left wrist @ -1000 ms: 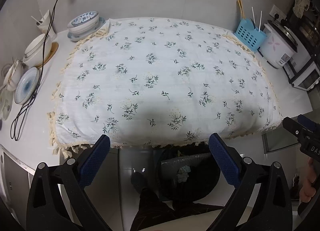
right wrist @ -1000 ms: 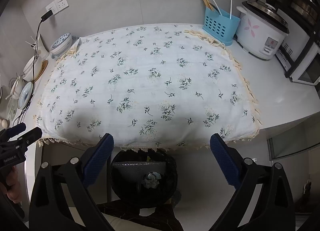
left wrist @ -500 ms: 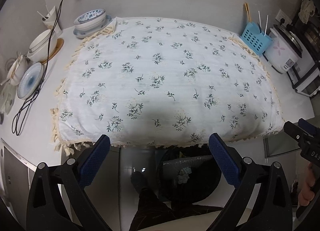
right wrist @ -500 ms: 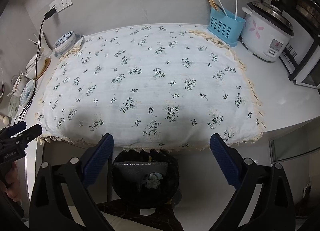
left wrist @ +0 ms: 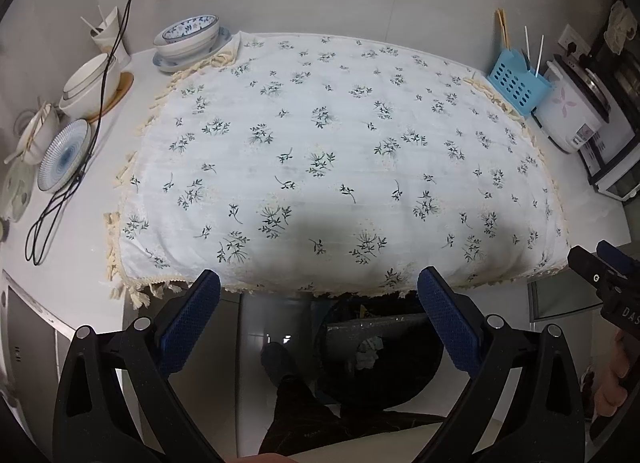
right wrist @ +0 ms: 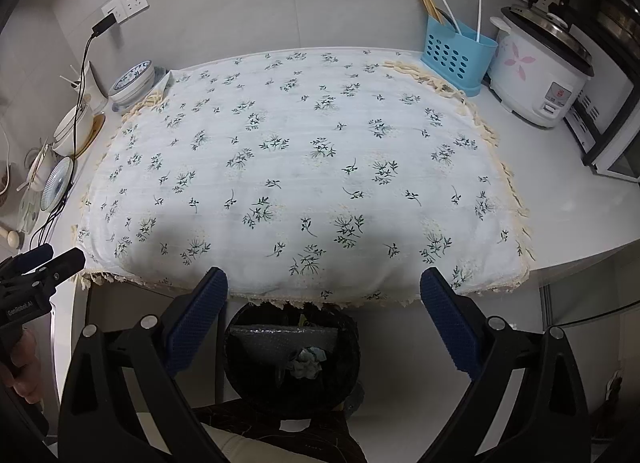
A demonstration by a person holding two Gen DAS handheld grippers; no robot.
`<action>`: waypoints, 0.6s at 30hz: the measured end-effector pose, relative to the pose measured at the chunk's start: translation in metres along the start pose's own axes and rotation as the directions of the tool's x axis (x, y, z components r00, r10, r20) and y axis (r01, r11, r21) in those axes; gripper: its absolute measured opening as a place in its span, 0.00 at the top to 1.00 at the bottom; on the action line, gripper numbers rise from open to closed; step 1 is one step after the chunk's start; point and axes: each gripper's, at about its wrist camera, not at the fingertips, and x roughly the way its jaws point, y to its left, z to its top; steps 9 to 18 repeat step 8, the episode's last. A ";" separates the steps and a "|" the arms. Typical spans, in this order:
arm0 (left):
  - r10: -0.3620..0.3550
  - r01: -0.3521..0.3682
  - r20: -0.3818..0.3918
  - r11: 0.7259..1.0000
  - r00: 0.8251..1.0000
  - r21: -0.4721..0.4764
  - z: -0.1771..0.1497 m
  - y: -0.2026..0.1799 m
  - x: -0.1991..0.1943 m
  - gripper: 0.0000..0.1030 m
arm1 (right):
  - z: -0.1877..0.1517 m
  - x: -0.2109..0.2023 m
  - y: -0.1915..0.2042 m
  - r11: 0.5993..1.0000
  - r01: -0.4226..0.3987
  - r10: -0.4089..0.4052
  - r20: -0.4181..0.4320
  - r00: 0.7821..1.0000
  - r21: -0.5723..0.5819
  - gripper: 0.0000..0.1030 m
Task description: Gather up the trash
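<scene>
Both grippers, left point(left wrist: 318, 315) and right point(right wrist: 324, 313), hang spread and empty; the bin point(right wrist: 292, 359) sits at six o'clock under the cloth point(right wrist: 304, 175), handy for dropped scraps.

- Right gripper point(left wrist: 612, 287), seen at the right edge of the left wrist view: white letters "DAS" on its black body, cut off by the frame edge; a single "G" mark sits higher up near a screw.
- Left gripper point(right wrist: 36, 283), seen at the left edge of the right wrist view: white lettering "GenRobot.AI" along its black body.
- Rice cooker point(right wrist: 536, 79): red-and-white control label on the front; characters too small to read.
- No other legible text on the bench.
</scene>
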 end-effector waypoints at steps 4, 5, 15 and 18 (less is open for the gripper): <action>-0.002 0.002 -0.004 1.000 1.000 0.001 0.001 0.001 0.002 0.06 | 0.000 0.001 0.000 1.000 -0.001 0.001 -0.001 1.000 0.002 0.10; 0.002 -0.002 -0.003 1.000 1.000 0.002 0.002 0.001 0.002 0.06 | 0.001 0.001 0.000 1.000 -0.001 0.001 -0.001 1.000 0.001 0.10; 0.002 -0.002 -0.006 1.000 1.000 0.003 0.002 0.001 0.003 0.06 | 0.001 0.002 0.001 1.000 -0.001 0.001 -0.001 1.000 0.000 0.10; 0.002 -0.002 -0.006 1.000 1.000 0.003 0.002 0.001 0.003 0.06 | 0.001 0.002 0.001 1.000 -0.001 0.001 -0.001 1.000 0.000 0.10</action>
